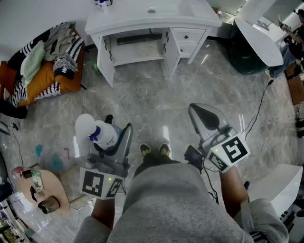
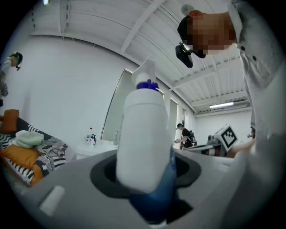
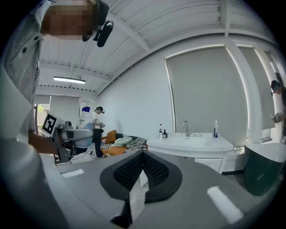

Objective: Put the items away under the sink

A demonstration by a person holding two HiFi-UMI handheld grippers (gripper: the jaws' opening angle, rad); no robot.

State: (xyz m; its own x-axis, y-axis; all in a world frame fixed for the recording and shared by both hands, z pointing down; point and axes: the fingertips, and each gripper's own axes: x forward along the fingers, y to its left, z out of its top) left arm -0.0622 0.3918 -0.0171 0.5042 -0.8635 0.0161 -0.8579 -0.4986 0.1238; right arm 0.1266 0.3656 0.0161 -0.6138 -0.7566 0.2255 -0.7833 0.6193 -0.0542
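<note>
bottle: white sprayer, blue collar, held up off the floor, well short of the sink
left gripper: fingers clamped on the bottle
right gripper: fingers pressed together, nothing in them
sink: white unit across the floor, cupboard under it standing open
clothes: heaped left of the sink

White bottle with blue neck band and blue print; pale grey left gripper and right gripper, black-and-white square markers on each cube; white sink cabinet; grey veined floor; orange cushion under black-and-white stripes; grey sweatshirt.
</note>
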